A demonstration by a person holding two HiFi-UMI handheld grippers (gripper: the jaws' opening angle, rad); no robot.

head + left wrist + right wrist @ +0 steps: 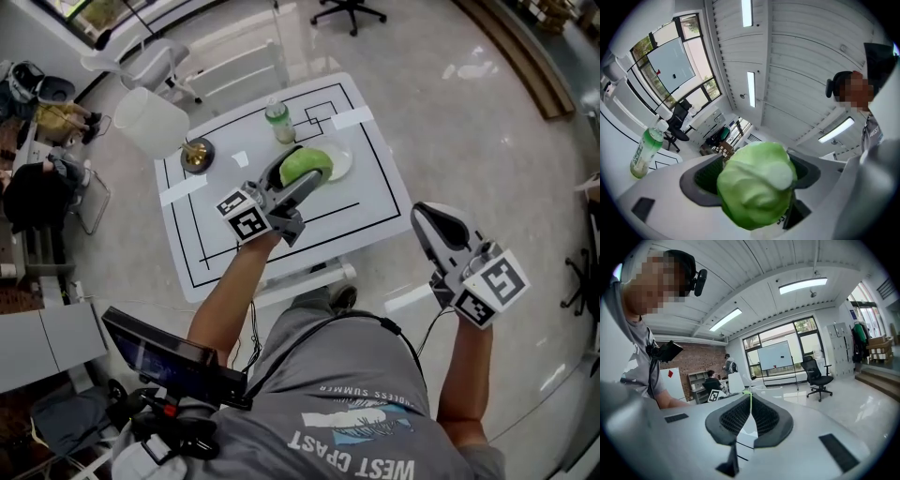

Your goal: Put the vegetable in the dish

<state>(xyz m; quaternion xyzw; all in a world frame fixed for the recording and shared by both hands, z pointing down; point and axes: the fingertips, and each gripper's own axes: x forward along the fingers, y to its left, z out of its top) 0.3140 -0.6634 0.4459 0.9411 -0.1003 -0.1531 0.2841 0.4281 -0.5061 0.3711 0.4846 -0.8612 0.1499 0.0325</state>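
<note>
A pale green cabbage (305,166) sits clamped in my left gripper (302,180), which hangs over the white table (375,202) right beside the white dish (340,161). The left gripper view shows the cabbage (757,185) filling the space between the dark pads (705,176). Off the table's right front corner, my right gripper (433,225) is held over the floor; its jaws meet with nothing between them, as the right gripper view (750,416) shows.
A green drink bottle (277,121) stands behind the dish, also seen as the bottle (646,152) at the left. A small brass bowl (197,156) sits at the table's far left. A white chair (152,122) and bench (234,66) stand beyond the table.
</note>
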